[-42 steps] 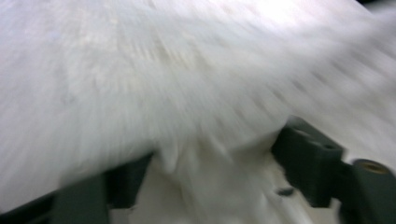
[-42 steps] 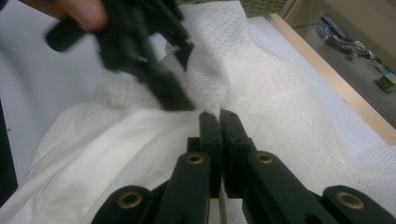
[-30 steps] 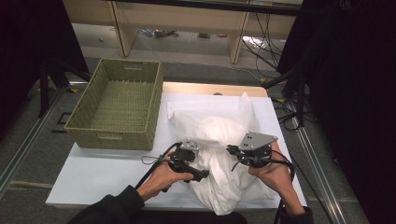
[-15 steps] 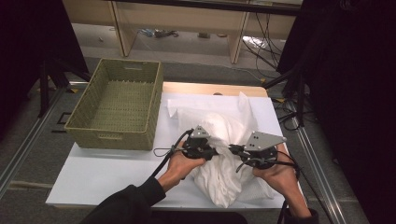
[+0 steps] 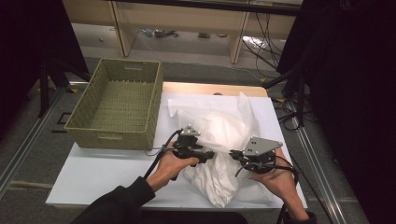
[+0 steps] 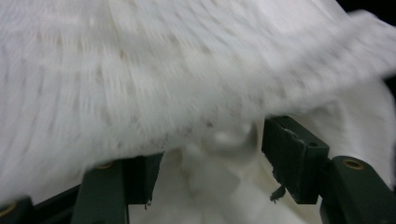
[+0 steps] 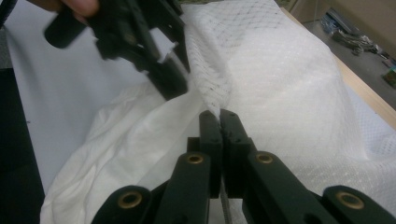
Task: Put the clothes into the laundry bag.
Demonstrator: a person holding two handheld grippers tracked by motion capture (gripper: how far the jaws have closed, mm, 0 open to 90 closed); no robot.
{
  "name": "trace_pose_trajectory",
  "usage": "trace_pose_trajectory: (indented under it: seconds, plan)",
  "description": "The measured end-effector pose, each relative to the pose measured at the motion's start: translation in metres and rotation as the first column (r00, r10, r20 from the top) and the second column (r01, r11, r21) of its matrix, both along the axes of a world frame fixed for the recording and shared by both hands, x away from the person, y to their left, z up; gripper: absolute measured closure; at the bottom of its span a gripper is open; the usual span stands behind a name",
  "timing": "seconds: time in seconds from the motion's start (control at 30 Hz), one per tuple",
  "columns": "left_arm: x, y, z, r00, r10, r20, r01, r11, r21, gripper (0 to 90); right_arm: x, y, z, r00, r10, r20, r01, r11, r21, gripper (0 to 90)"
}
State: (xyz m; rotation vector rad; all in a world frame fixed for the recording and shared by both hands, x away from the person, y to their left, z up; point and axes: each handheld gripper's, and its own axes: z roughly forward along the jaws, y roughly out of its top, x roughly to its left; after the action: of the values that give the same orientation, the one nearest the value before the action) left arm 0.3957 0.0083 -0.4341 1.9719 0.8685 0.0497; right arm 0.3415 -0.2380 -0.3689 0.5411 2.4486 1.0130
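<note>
A white mesh bag (image 5: pixel 226 123) with white cloth (image 5: pixel 210 184) inside lies on the white table (image 5: pixel 102 172). My right gripper (image 5: pixel 233 154) is shut on a pinched fold of the mesh; in the right gripper view the netting (image 7: pixel 280 70) rises from between its closed jaws (image 7: pixel 219 116). My left gripper (image 5: pixel 210 155) faces it from the left, at the same fold (image 7: pixel 173 79). Its jaws have just been opening and now stand apart (image 6: pixel 210 168). The cloth (image 6: pixel 219 186) bulges between them and the mesh (image 6: pixel 163 84) drapes over them.
A green woven basket (image 5: pixel 114 135) stands at the table's left, with nothing inside it. Bare white tabletop lies in front of the basket. Wooden shelving (image 5: pixel 187 18) and cables (image 5: pixel 285 116) are beyond and to the right of the table.
My left hand has moved up and right, from the bag's lower left edge to its middle near the right gripper. The bag's front has been gathered and lifted a little.
</note>
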Motion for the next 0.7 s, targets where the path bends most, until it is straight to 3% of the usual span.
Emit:
trace_pose_trajectory:
  seconds: [0.1,0.2,0.27,0.3,0.33,0.37,0.4,0.47,0.5,0.53,0.57,0.6,0.63,0.7]
  plan:
    - [-0.016,0.006,0.000,0.9987,-0.050,0.000,0.050,0.9975,0.050,29.9,0.000,0.004,-0.002,1.0000,0.002,-0.008,-0.002,1.0000,0.000,90.0]
    - [-0.033,0.012,-0.007,0.9952,-0.097,-0.004,0.097,0.9888,0.113,21.9,-0.001,0.004,-0.002,1.0000,0.005,0.003,-0.005,1.0000,-0.007,90.0]
    - [-0.040,0.016,-0.015,0.9946,-0.103,-0.009,0.104,0.9839,0.146,20.8,-0.001,0.002,0.000,1.0000,-0.002,0.005,0.002,1.0000,-0.002,90.0]
    - [-0.040,0.018,-0.019,0.9914,-0.131,0.003,0.128,0.9730,0.192,18.6,-0.001,0.001,0.000,1.0000,-0.006,0.001,0.006,1.0000,0.002,90.0]
    - [-0.041,0.017,-0.025,0.9940,-0.109,-0.009,0.109,0.9726,0.205,18.3,-0.001,0.001,0.001,1.0000,-0.007,-0.002,0.007,1.0000,0.003,90.0]
    - [-0.038,0.017,-0.031,0.9911,-0.131,-0.023,0.133,0.9628,0.235,17.6,0.000,0.001,0.000,1.0000,-0.006,-0.004,0.006,1.0000,0.004,90.0]
    - [-0.036,0.017,-0.035,0.9872,-0.156,-0.032,0.159,0.9486,0.274,15.9,0.000,0.001,-0.001,0.9999,-0.009,-0.007,0.009,1.0000,0.002,90.0]
    - [-0.032,0.013,-0.041,0.9861,-0.163,-0.034,0.166,0.9432,0.288,16.1,0.000,0.002,-0.001,1.0000,0.000,-0.001,0.000,1.0000,-0.004,90.0]
    - [-0.030,0.011,-0.043,0.9876,-0.156,-0.016,0.154,0.9439,0.292,17.4,0.000,0.003,-0.001,1.0000,0.001,-0.004,-0.001,1.0000,-0.003,90.0]
    - [-0.029,0.005,-0.046,0.9943,-0.104,0.024,0.095,0.9647,0.246,24.2,0.000,0.003,-0.001,1.0000,0.001,-0.003,-0.001,1.0000,-0.004,90.0]
    - [-0.027,0.004,-0.047,0.9913,-0.124,0.044,0.109,0.9605,0.256,34.8,0.000,0.003,-0.001,1.0000,0.000,-0.006,0.000,1.0000,-0.002,89.9]
    - [-0.021,0.003,-0.048,0.9878,-0.150,0.043,0.133,0.9552,0.264,39.1,0.000,0.003,-0.002,0.9999,0.000,-0.010,0.000,1.0000,-0.003,90.0]
    - [-0.017,0.002,-0.049,0.9918,-0.125,0.028,0.115,0.9664,0.230,46.5,0.000,0.003,-0.002,1.0000,0.002,-0.008,-0.002,1.0000,-0.003,90.0]
    - [-0.012,0.001,-0.047,0.9904,-0.132,0.039,0.123,0.9759,0.180,66.4,0.000,0.004,-0.002,1.0000,0.003,-0.008,-0.003,1.0000,-0.006,90.0]
